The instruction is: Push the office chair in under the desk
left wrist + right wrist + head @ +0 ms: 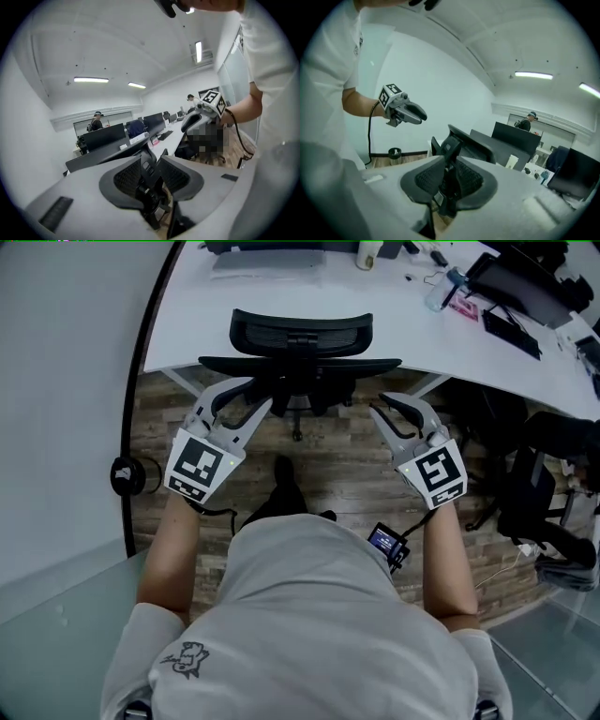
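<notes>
The person is wearing a pale grey short-sleeved T-shirt (309, 615). A small dark cartoon print (187, 659) is showing on its shoulder, well behind the left gripper (255, 395). Both sleeves are ending above the elbow. The left gripper and the right gripper (382, 407) are showing light grey shells with curved fingers lined in black. The left marker cube (199, 465) and the right marker cube (439, 472), white with bold black squares, are sitting at each gripper's rear. A thin black cable (217, 513) is trailing from behind the left marker cube. A second black cable (419, 524) is running back from the right gripper to a small black device (386, 542), whose screen is glowing blue.
</notes>
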Action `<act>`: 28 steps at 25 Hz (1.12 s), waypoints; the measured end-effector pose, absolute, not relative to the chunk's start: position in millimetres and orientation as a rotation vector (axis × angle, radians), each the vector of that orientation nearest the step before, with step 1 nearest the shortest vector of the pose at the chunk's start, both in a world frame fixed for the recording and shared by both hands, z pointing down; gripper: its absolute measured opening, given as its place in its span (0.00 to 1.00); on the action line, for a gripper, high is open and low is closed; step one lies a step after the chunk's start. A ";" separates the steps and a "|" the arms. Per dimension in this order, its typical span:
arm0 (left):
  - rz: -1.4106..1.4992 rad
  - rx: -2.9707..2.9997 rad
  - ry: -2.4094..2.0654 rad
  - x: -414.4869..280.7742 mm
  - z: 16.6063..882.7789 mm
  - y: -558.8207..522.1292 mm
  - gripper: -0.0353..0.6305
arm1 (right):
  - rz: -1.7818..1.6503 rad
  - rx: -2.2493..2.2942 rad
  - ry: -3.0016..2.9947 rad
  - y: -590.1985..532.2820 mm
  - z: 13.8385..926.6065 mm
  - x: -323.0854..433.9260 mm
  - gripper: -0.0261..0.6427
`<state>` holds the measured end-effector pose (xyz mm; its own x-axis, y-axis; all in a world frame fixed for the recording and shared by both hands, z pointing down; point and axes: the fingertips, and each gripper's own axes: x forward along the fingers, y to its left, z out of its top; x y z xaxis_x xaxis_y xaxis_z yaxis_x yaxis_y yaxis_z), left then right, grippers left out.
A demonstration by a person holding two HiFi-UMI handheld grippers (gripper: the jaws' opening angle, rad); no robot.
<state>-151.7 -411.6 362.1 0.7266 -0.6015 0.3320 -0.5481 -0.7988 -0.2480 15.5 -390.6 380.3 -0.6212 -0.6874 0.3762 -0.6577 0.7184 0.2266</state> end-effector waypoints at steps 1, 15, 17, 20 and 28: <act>-0.571 -2.805 0.946 -149.2 357.4 -402.5 0.24 | -0.091 1.054 -2.508 -380.8 374.6 13.4 0.14; -0.321 -2.940 1.075 -130.7 337.5 -290.2 0.05 | -0.070 1.099 -2.648 -285.2 359.4 17.9 0.04; -0.354 -2.935 1.076 -129.7 340.2 -277.7 0.05 | -0.066 1.080 -2.658 -277.3 361.4 17.9 0.04; -0.380 -2.908 1.047 -123.6 338.0 -260.3 0.05 | -0.049 1.049 -2.670 -266.1 361.9 15.5 0.04; -0.395 -2.908 0.956 -127.8 332.0 -232.9 0.05 | -0.004 1.098 -2.663 -230.7 360.5 -5.3 0.04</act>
<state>-127.8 -232.9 332.0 0.7755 -0.5904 0.2236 -0.5763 -0.8066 -0.1312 -5.3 -230.7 360.5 -0.6804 -0.6932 0.2379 -0.6925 0.7143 0.1008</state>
